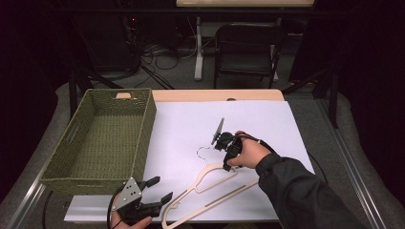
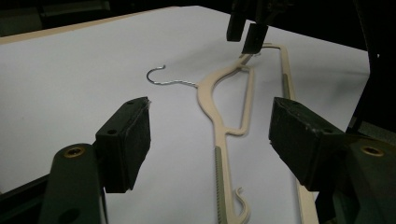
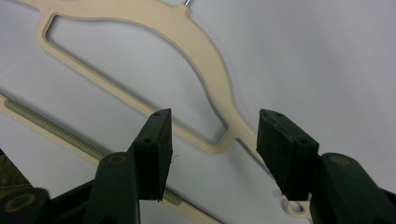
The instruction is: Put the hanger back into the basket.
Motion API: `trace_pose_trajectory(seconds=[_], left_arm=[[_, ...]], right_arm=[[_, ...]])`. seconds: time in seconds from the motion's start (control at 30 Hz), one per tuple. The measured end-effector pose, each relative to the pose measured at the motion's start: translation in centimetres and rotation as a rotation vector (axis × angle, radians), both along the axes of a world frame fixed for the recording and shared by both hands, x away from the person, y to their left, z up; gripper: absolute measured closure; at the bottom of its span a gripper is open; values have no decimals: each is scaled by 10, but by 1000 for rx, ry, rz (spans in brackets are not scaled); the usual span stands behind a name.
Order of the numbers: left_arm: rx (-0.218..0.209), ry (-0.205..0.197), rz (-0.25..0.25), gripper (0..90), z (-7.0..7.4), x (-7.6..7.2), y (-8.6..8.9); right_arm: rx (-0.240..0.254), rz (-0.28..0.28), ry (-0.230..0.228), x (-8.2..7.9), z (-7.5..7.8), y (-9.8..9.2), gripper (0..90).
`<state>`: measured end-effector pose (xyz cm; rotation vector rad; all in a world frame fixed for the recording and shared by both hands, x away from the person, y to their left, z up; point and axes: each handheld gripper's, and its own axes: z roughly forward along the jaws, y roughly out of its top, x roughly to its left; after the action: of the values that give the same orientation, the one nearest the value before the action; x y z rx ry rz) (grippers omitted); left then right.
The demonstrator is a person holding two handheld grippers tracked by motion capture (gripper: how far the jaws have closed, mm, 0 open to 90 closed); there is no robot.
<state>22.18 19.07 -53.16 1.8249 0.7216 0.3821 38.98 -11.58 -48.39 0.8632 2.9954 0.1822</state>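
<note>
**Two grippers at a cream hanger on a white sheet**

Where the table's near edge meets the person's left hand, the left gripper (image 1: 160, 189) rests with its jaws apart and nothing between them, just left of the near end of the cream hanger (image 1: 203, 188). The hanger lies flat on the white sheet (image 1: 191, 124), slanting away to the right, its wire hook (image 1: 203, 151) at the far side. Over its right shoulder, the right gripper (image 1: 228, 166) points down, jaws apart astride the arm, pads not pressing it. Far left stands a green woven basket (image 1: 143, 138).
</note>
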Motion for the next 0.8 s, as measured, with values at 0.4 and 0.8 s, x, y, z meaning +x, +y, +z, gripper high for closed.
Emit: trace_pose_trajectory(seconds=[0.4,0.8], left_arm=[[0,0,-2,297,0,0,0],[-4,3,-2,298,0,0,0]], right_arm=[[-29,34,-4,8,-9,12,522],[-51,67,3,13,-30,16,606]])
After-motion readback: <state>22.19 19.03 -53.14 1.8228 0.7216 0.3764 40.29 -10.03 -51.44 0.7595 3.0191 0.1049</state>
